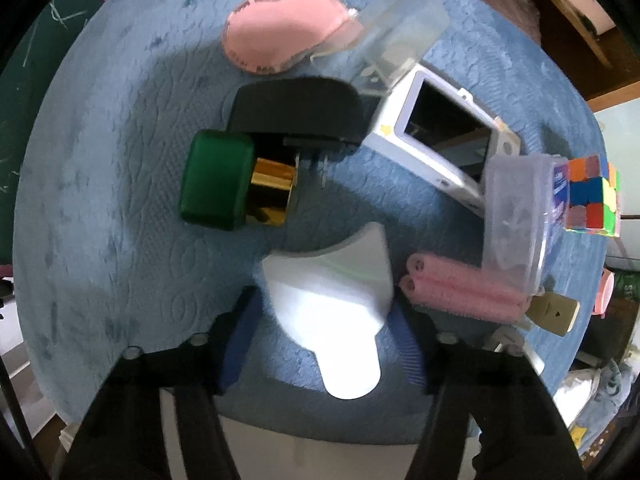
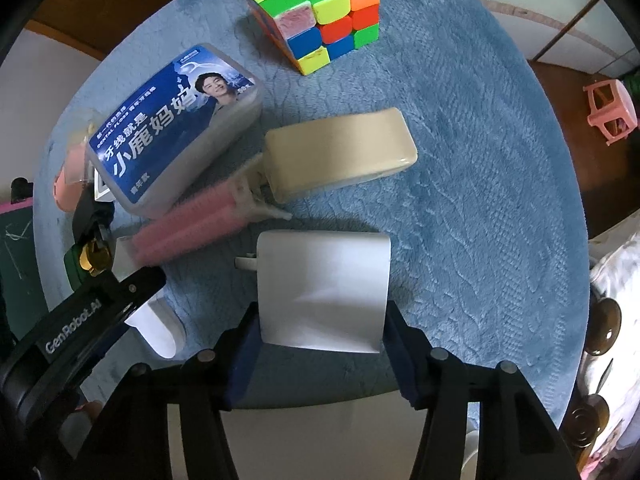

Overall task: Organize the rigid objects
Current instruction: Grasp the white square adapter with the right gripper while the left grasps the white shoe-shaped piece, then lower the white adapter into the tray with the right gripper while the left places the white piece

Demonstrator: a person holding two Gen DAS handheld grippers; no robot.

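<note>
My left gripper is shut on a white curved plastic piece, held over the blue round table. My right gripper is shut on a white charger block with prongs pointing left. The left gripper's black arm and its white piece show at the lower left of the right wrist view. On the table lie a colour cube, a blue-labelled floss box, a beige block and pink rollers.
A green and gold cap, a black plug, a white mirror frame, a clear lid and a pink pad lie on the far side. A pink stool stands on the floor beyond the table edge.
</note>
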